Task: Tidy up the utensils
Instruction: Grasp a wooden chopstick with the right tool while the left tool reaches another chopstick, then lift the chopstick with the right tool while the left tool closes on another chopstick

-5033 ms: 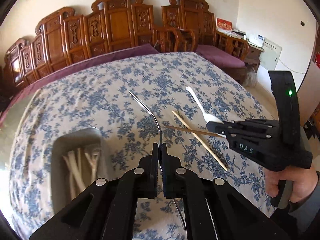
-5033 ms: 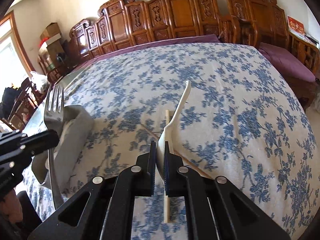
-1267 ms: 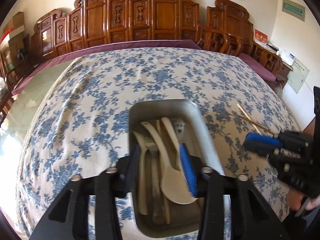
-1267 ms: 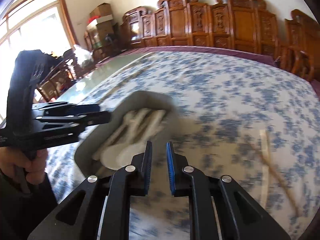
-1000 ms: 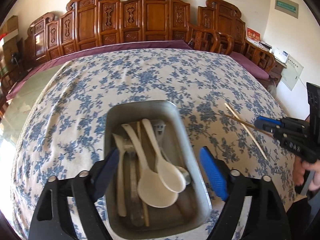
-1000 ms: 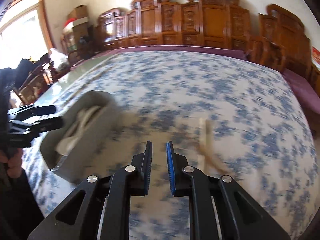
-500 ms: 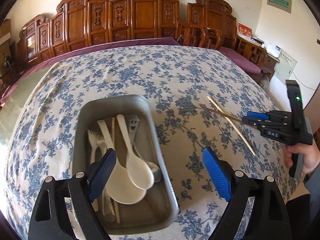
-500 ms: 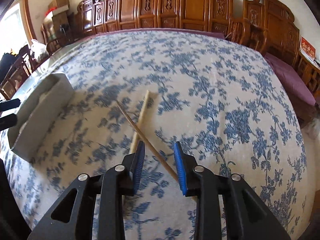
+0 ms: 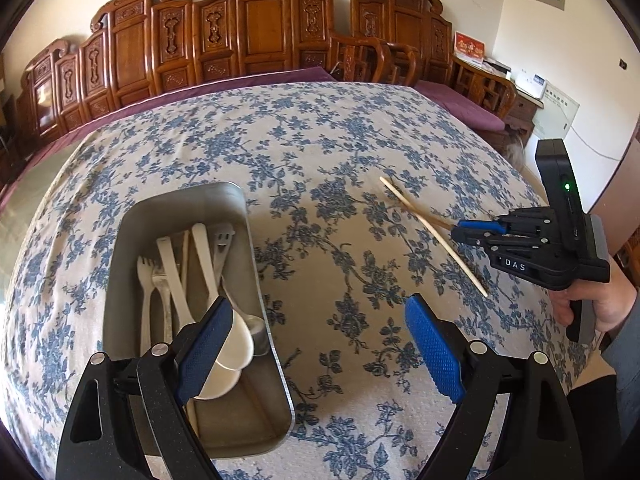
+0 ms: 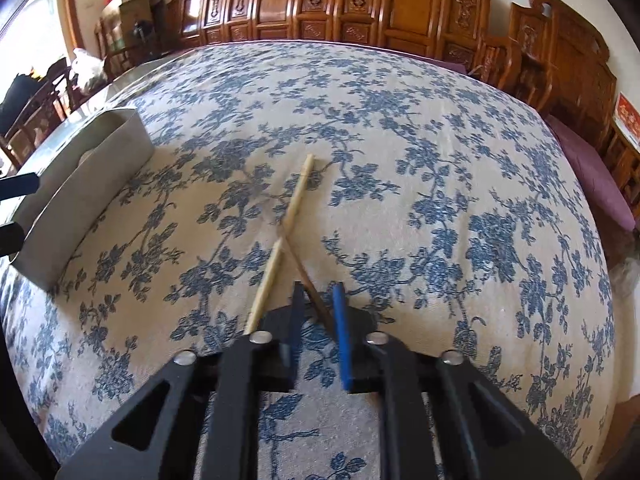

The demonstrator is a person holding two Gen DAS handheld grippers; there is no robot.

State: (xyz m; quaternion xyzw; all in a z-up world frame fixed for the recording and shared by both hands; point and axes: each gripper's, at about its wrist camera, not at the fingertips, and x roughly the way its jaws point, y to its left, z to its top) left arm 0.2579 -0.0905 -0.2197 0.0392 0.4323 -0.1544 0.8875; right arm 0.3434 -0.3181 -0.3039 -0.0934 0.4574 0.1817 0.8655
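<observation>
A metal tray [image 9: 132,216] on the floral tablecloth holds several white spoons [image 9: 224,344] and forks. My left gripper [image 9: 316,344] is wide open and empty, just right of the tray's near end. Two crossed chopsticks lie to the right: a pale one [image 10: 284,236] and a darker one [image 10: 298,266]. My right gripper [image 10: 318,300] is open, its jaws on either side of the darker chopstick's near end. It also shows in the left wrist view [image 9: 476,230], beside the pale chopstick [image 9: 432,232]. The tray [image 10: 88,188] stands at the left in the right wrist view.
Carved wooden chairs [image 9: 256,28] line the far side of the table. A purple cushion [image 10: 592,168] and more chairs stand at the right. The table edge drops off near the right gripper's hand [image 9: 596,304].
My right gripper has lowered and moved forward over the chopsticks, its jaws now around the darker one. My left gripper has drifted right off the tray and stays wide open.
</observation>
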